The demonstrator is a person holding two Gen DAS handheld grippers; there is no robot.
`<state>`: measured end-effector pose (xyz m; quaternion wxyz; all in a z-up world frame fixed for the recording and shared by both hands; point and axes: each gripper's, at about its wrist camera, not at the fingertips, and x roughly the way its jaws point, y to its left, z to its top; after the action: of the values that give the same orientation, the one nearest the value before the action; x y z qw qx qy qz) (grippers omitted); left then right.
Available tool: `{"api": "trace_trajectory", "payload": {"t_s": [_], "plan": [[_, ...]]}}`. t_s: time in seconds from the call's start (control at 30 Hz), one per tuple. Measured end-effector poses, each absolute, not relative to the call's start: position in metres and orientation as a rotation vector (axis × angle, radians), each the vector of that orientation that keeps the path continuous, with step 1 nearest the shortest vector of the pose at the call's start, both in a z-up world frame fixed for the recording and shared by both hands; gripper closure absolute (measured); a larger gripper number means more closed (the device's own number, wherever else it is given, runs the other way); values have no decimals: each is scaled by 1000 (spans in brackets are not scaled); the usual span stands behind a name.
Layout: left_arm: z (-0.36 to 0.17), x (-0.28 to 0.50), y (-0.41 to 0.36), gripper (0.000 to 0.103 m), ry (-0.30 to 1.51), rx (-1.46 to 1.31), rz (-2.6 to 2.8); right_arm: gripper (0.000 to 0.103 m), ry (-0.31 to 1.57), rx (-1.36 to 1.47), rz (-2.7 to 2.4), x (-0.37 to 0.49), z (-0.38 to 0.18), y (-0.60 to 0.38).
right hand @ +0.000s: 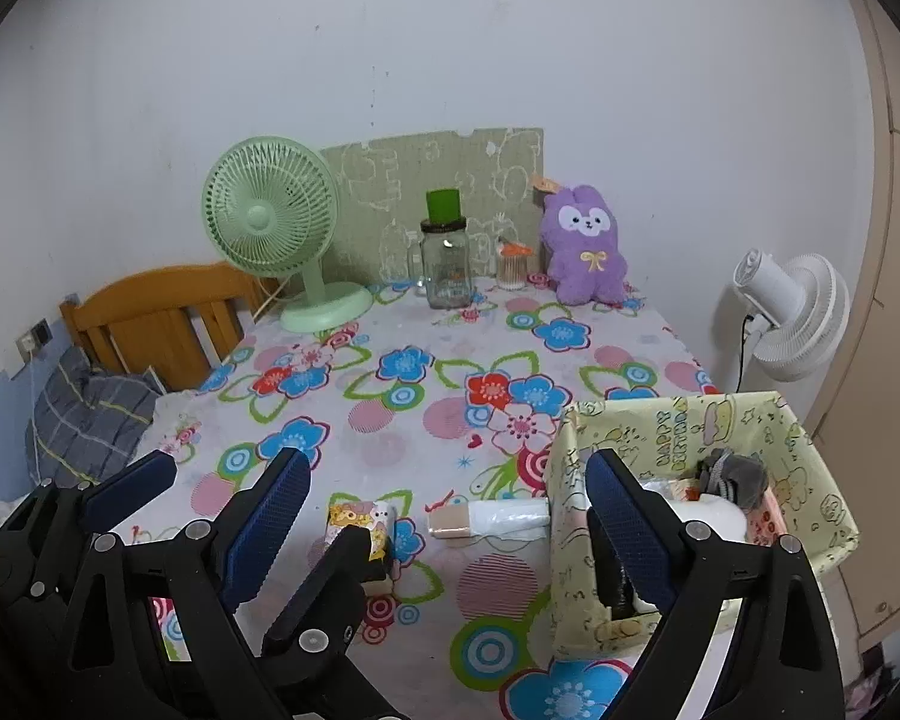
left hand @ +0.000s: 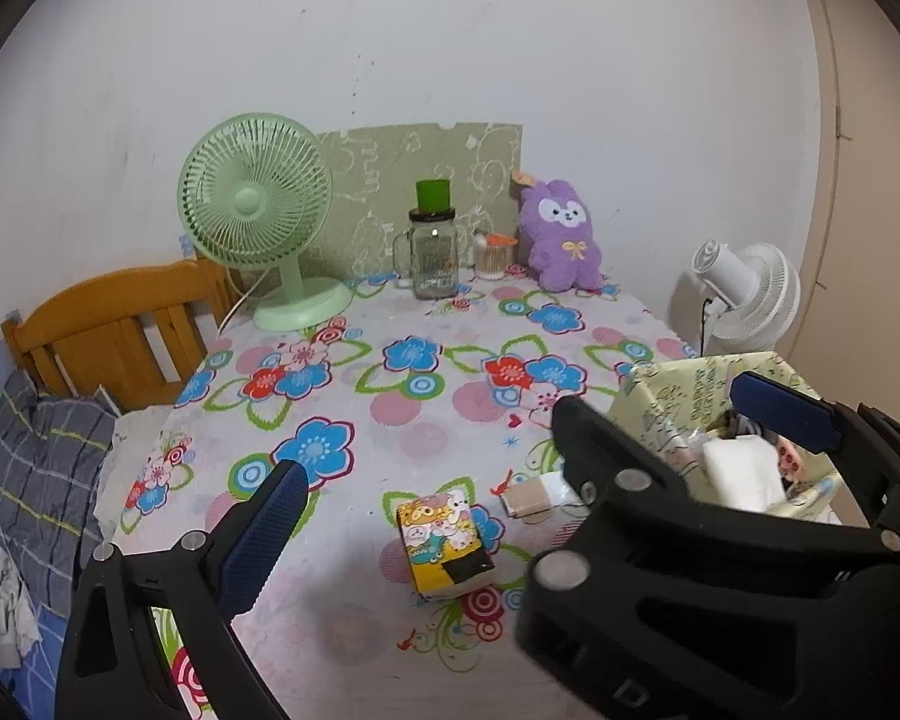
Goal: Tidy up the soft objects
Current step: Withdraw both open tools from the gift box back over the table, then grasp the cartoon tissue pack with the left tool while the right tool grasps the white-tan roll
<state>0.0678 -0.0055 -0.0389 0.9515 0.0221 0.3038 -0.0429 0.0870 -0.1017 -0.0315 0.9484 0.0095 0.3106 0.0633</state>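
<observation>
A purple plush bunny (left hand: 561,234) (right hand: 585,246) leans on the wall at the table's far end. A yellow cartoon tissue pack (left hand: 444,540) (right hand: 363,531) lies near the front. A plastic-wrapped roll (left hand: 537,495) (right hand: 492,519) lies beside a yellow paper box (left hand: 708,384) (right hand: 744,420) at the right, holding a white soft item (left hand: 744,471) and grey socks (right hand: 732,474). My left gripper (left hand: 450,474) (right hand: 228,480) is open and empty above the tissue pack. My right gripper (right hand: 444,510) is open and empty, its right finger over the box; in the left wrist view its fingertips sit wide apart (left hand: 666,405).
A green desk fan (left hand: 258,222) (right hand: 282,234), a glass jar with green lid (left hand: 432,246) (right hand: 444,252) and a cotton-swab cup (left hand: 492,255) stand at the back. A white fan (right hand: 792,306) stands right of the table. A wooden headboard (left hand: 114,324) and a bed lie to the left.
</observation>
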Motion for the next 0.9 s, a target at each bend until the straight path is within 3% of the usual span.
{"api": "trace_trajectory", "payload": {"t_s": [0.63,0.83,0.9], "plan": [[-84,111,18,3,761,-20,-56,20,717,1,137,131,-75,-80],[-96,122,21,3,803,-29,-50,27,755,1,142,145,-90,-77],[-102,124,21,3,817,-40,-55,35,780,5,145,150,-97,-76]]}}
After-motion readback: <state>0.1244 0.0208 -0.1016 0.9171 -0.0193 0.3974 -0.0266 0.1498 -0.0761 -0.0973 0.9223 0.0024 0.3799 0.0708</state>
